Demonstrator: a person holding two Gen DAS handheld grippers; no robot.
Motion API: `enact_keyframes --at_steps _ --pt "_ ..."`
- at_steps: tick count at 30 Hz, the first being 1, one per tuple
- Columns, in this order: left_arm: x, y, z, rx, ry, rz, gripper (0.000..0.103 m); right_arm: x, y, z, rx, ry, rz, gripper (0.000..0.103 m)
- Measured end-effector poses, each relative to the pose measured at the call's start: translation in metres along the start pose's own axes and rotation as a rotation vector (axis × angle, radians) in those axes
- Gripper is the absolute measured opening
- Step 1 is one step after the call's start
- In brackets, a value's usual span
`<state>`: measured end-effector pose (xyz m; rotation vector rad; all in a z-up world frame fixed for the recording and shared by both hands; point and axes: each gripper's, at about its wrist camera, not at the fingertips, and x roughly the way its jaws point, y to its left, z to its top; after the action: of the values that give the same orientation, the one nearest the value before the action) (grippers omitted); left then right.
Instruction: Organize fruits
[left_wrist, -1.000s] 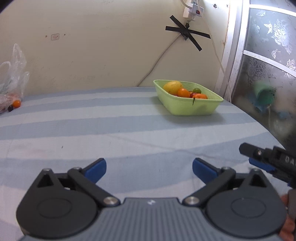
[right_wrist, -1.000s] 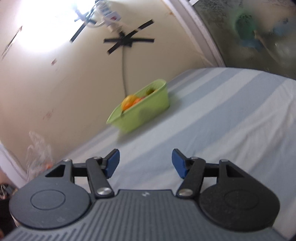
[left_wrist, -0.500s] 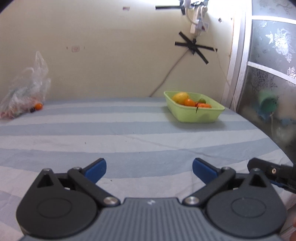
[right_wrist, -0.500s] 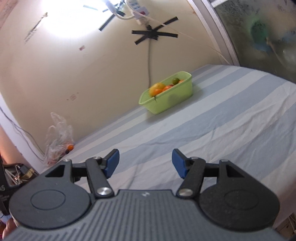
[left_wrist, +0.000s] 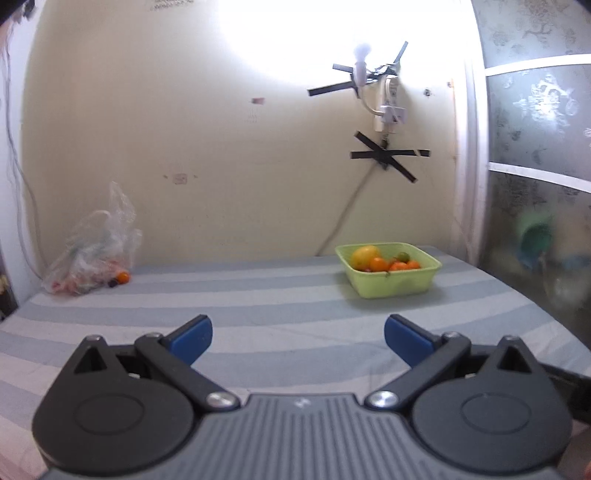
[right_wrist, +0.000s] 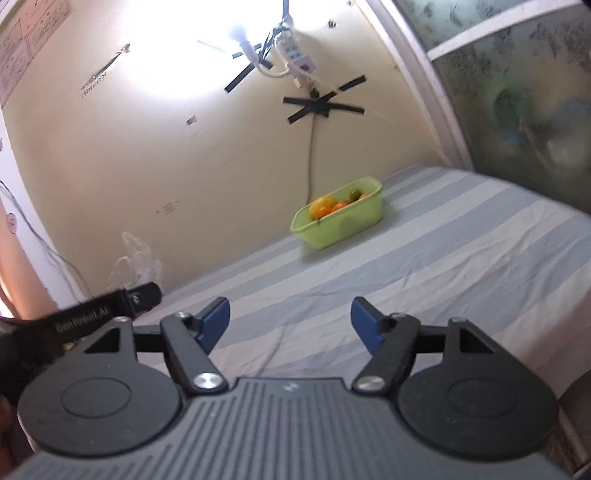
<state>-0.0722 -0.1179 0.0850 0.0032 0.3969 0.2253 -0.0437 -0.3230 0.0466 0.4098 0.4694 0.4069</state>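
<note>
Fruits (left_wrist: 384, 261) already fill the green basket (left_wrist: 391, 286) near the bed's (left_wrist: 280, 310) far right corner; more remain in the plastic bag (left_wrist: 92, 254) far left. Left hand-held gripper (left_wrist: 297, 338) gapes empty; right hand-held gripper (right_wrist: 290, 321) is opening, empty.

Striped sheet (left_wrist: 295, 306) covers surface. Clear plastic bag (left_wrist: 92, 247) at far left corner against wall. Power strip (left_wrist: 388, 107) with cable (left_wrist: 343, 210) taped on wall; frosted glass door (left_wrist: 535, 147) along right edge.
</note>
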Motion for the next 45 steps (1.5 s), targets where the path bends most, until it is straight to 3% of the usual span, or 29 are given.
enact_keyframes --at_steps 4,8,15,23,29,35,45 --pt "-0.006 -0.003 -0.003 0.016 -0.039 0.051 0.103 -0.004 -0.009 0.005 0.011 -0.019 -0.038 0.078" --pt "-0.010 -0.006 -0.005 0.045 -0.066 0.053 0.103 -0.008 -0.019 0.007 0.027 -0.034 -0.078 0.084" --pt "-0.009 -0.005 -0.016 0.063 -0.019 -0.001 0.103 0.001 -0.022 0.005 0.026 0.020 -0.069 0.085" --pt "0.008 -0.001 -0.028 0.040 0.110 0.048 0.103 0.010 -0.009 -0.006 -0.031 0.079 -0.074 0.085" --pt "0.015 0.009 -0.028 -0.016 0.212 -0.021 0.103 0.011 0.008 -0.014 -0.087 0.099 -0.048 0.085" --pt "0.012 0.005 -0.031 0.024 0.205 -0.001 0.103 0.010 0.021 -0.023 -0.141 0.114 -0.019 0.085" --pt "0.016 0.010 -0.036 0.028 0.215 0.030 0.103 0.015 0.024 -0.029 -0.119 0.133 -0.021 0.085"
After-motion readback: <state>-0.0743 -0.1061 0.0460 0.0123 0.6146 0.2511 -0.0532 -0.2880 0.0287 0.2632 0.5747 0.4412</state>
